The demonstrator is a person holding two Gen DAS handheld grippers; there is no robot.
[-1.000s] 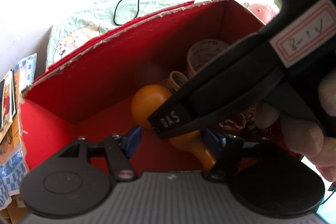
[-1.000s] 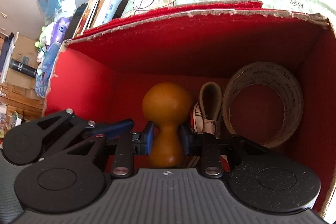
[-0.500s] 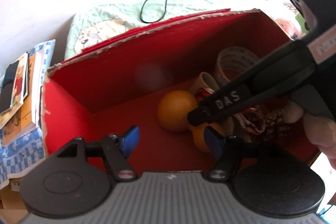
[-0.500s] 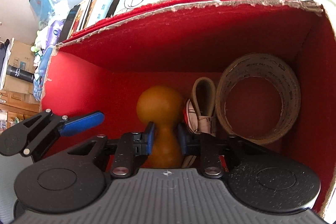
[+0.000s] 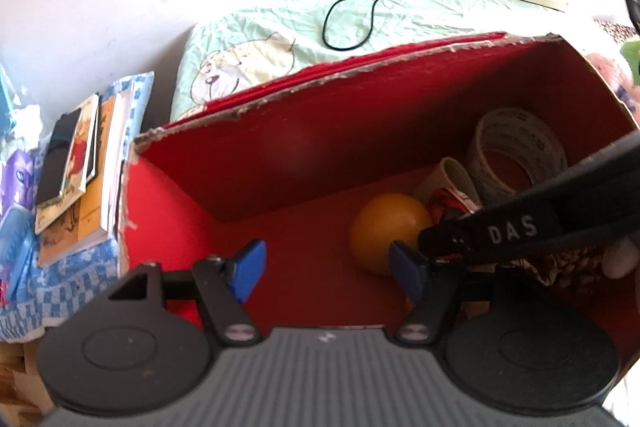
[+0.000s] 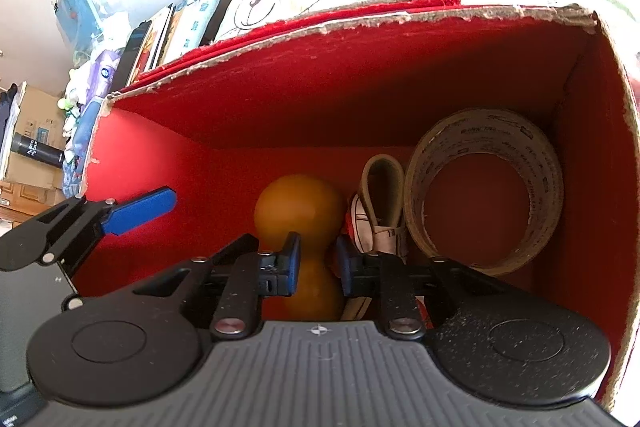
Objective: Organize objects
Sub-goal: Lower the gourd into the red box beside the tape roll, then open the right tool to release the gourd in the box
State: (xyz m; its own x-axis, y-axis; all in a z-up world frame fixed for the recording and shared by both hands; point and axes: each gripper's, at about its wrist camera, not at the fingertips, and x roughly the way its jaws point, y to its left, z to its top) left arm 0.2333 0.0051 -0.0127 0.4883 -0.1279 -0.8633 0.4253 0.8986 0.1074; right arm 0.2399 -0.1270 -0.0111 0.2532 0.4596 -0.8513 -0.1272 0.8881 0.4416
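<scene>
Right wrist view: my right claw (image 6: 316, 267) squeezes the orange wooden toy (image 6: 306, 227) inside the red box (image 6: 360, 75) (tape roll (image 6: 484, 187) nearby); left claw (image 5: 328, 269) gapes wide.

An orange gourd-shaped wooden object (image 6: 301, 219) lies in the red cardboard box (image 6: 360, 83), its narrow waist between the right hand-held gripper (image 6: 316, 269)'s closed-in blue fingers.

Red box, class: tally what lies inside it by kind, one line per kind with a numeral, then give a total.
Orange wooden gourd: 1
Roll of tape: 1
Small shoe: 1
Patterned thing, partly hidden: 1
Total in the red box: 4 that can be told apart.
</scene>
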